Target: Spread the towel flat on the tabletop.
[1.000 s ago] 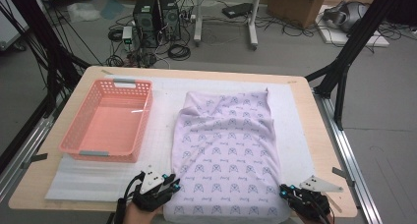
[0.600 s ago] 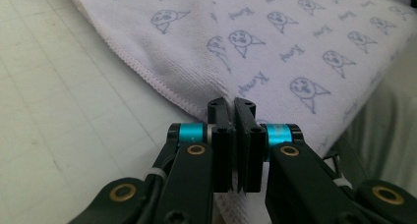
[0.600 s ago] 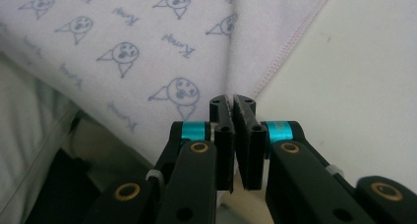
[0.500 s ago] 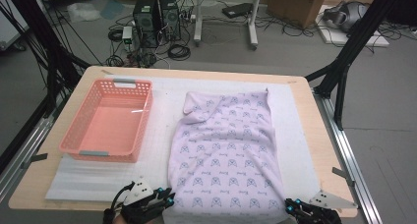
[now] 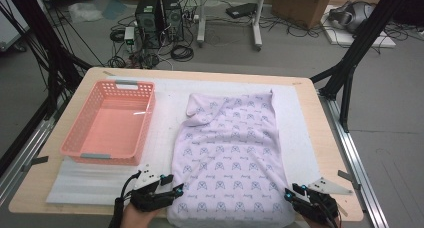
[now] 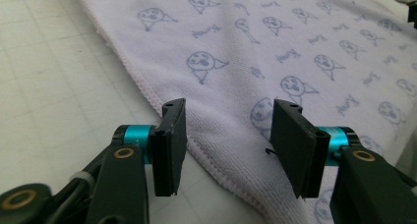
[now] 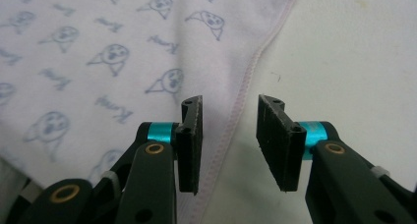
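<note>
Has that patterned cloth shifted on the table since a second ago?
Yes. The cloth slid toward the person; its far edge now lies farther from the table's far rim, level with the basket.

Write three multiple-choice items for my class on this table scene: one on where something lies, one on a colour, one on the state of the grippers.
1. Where does the basket stand?
A. On top of the towel
B. To the left of the towel, apart from it
C. At the right edge of the table

2. What colour is the basket?
A. Pink
B. Green
C. Black

3. How do the jaws of the left gripper and right gripper stand?
A. Both clamped on the towel
B. One holds the basket
C. Both apart, pressing on nothing

Answers:
1 B: in the high view a strip of white mat separates the basket from the towel.
2 A: its walls and floor are pink.
3 C: each gripper view shows a clear gap over the towel's hem; the jaws have just been opening.
</note>
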